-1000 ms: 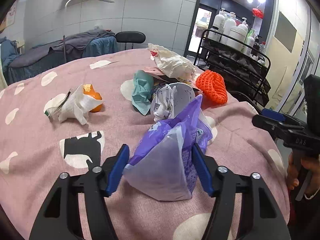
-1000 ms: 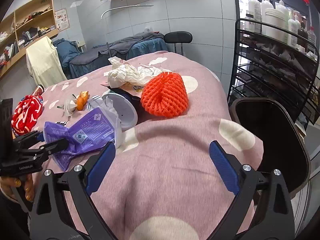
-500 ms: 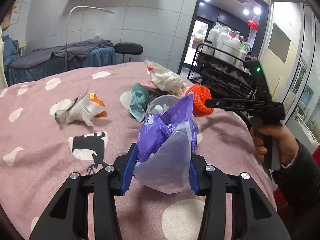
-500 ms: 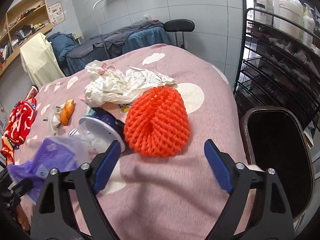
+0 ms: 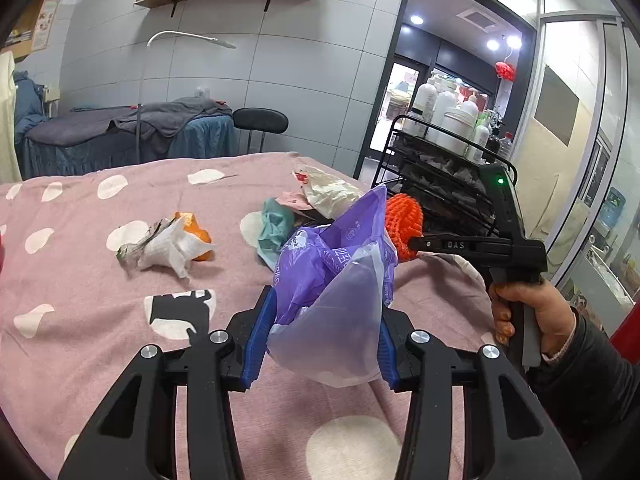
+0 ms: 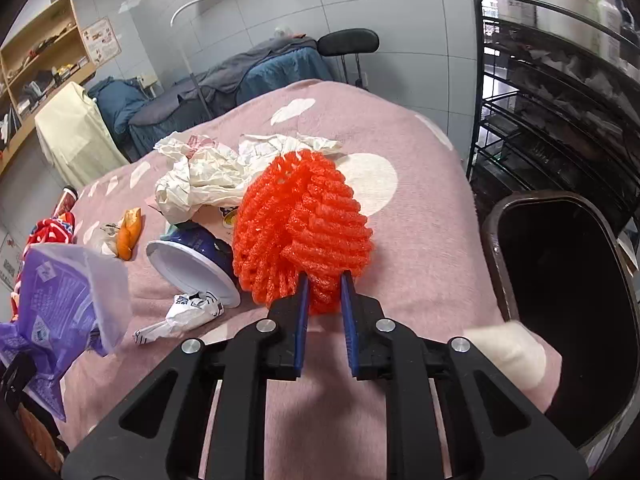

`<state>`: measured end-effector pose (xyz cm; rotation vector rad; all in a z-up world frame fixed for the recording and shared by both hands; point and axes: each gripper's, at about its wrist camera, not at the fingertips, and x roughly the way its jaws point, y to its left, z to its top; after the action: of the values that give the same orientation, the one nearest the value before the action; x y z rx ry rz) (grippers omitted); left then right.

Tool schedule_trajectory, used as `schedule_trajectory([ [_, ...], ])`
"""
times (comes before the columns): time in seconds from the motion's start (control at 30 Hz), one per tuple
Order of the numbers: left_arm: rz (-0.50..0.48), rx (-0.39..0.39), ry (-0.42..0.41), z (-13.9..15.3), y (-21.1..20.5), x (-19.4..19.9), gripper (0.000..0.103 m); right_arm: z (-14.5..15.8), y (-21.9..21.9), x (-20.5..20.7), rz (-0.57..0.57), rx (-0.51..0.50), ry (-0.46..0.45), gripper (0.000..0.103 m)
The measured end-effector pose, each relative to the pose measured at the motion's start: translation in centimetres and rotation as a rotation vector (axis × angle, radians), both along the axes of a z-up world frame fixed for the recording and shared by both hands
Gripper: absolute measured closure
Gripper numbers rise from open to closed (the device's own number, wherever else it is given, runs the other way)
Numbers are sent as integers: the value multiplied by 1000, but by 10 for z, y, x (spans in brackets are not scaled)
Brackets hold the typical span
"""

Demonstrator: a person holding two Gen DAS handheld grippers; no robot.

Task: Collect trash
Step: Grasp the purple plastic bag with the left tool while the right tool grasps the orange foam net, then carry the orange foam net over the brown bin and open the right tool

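Holding the purple plastic bag pinched between its blue pads, our left gripper keeps it lifted above the pink spotted blanket. Our right gripper is closing, its jaws already squeezing the near end of the orange foam net, which lies close to the blanket's right edge. Just past that edge stands the open black bin, with a black wire rack behind it. Left of the net lie a tipped cup, crumpled paper and an orange peel.

Pink spotted blanket bears crumpled paper; tipped cup.
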<state>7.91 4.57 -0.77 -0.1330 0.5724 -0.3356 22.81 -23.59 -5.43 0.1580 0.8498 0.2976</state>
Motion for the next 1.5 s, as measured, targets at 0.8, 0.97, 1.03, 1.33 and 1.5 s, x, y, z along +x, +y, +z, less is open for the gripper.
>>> schedule_trajectory([
  [0.8, -260, 6, -74, 17, -106, 25, 58, 27, -127, -94, -316, -8, -144, 89],
  [0.97, -319, 24, -82, 19, -131, 31, 58, 16, -161, -97, -398, -52, -112, 89],
  [1.03, -336, 22, -78, 20, -139, 34, 58, 7, -172, -96, -427, -63, -94, 89],
  [1.33, -382, 29, -63, 20, -160, 40, 58, -42, -216, -75, -508, -85, 45, 89],
  [1.5, -399, 40, -60, 20, -172, 40, 58, -72, -228, -60, -538, -93, 121, 89],
])
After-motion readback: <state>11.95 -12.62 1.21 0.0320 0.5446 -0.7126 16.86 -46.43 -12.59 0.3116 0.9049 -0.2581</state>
